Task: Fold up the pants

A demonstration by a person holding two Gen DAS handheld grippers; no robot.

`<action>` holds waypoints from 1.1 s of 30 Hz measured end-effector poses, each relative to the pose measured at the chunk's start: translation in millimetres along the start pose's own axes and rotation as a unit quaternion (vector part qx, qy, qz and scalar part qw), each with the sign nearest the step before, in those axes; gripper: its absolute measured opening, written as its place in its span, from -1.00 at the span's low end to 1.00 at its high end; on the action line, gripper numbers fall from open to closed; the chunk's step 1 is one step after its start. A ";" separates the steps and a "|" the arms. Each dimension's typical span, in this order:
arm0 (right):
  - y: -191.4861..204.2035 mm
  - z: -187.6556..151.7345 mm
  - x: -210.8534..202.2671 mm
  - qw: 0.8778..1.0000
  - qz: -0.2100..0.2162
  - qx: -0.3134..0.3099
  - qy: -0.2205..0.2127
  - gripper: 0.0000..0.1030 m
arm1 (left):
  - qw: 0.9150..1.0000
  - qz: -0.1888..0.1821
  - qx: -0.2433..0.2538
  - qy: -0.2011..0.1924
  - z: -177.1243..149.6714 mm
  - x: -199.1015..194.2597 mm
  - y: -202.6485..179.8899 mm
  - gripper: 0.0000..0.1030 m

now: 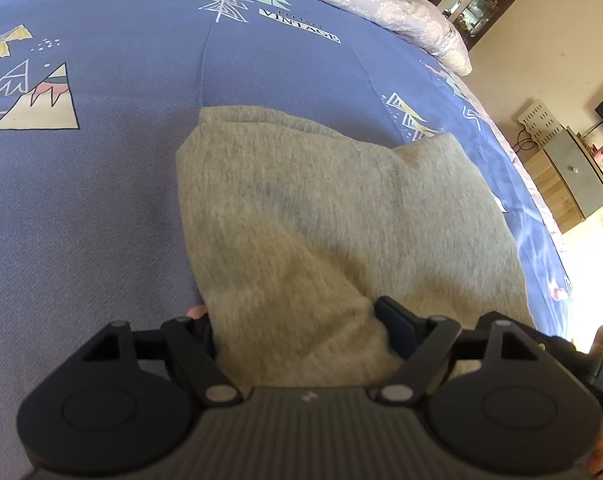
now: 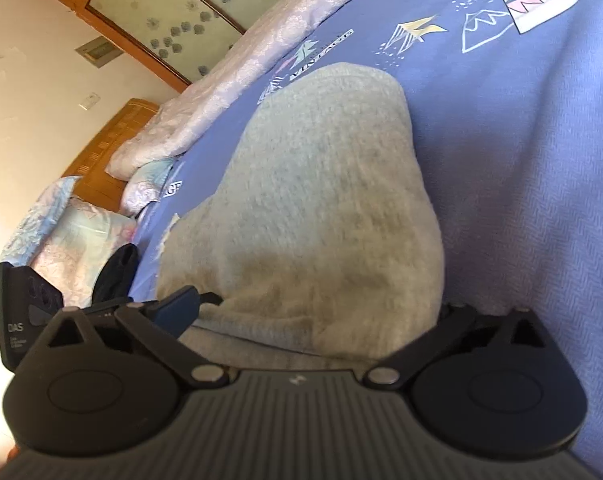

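Grey knit pants (image 1: pixel 321 208) lie folded on the blue printed bed sheet (image 1: pixel 101 200). My left gripper (image 1: pixel 297 320) stands wide open at the near end of the pants, with cloth bunched between its jaws; one dark finger (image 1: pixel 397 320) shows at the right, the other is mostly hidden by cloth. In the right wrist view the pants (image 2: pixel 325 200) stretch away from my right gripper (image 2: pixel 317 312), also wide open with cloth lying between its jaws. Its left finger (image 2: pixel 181 308) shows; the right one is hidden behind cloth. The left gripper's body (image 2: pixel 25 320) shows at the left.
A pale floral quilt (image 1: pixel 381 4) lies rolled along the far side of the bed. Pillows (image 2: pixel 81 232) lie at the head. A wooden cabinet with a grey box (image 1: pixel 573 176) stands beyond the bed's edge. A wooden headboard and wardrobe (image 2: pixel 113 136) stand against the wall.
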State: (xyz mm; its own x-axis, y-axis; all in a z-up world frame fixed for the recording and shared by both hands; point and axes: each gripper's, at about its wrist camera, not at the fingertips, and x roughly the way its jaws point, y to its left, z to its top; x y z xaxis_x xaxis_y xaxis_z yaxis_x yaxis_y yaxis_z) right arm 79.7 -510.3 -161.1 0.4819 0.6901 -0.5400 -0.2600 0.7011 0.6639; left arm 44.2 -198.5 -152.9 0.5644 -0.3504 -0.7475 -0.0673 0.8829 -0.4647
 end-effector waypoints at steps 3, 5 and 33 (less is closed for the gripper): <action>0.9 -0.2 0.7 1.000 -0.003 -0.003 -0.001 1.00 | 1.000 0.000 0.001 -0.001 -0.6 -0.1 -0.8 0.54; 1.0 -0.3 0.7 1.000 -0.002 -0.001 0.000 1.00 | 1.000 -0.001 0.000 0.000 -0.3 0.1 -0.9 0.55; 12.7 -3.0 7.9 0.999 -0.032 -0.008 0.002 1.00 | 1.000 -0.005 0.000 -0.001 0.1 1.4 0.6 0.62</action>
State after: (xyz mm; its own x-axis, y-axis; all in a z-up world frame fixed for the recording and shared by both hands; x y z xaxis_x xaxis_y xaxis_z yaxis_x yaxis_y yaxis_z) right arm 77.6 -495.4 -158.4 0.4941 0.6450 -0.5830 -0.2428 0.7462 0.6198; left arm 45.0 -198.4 -154.1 0.5665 -0.3585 -0.7421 -0.0621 0.8793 -0.4722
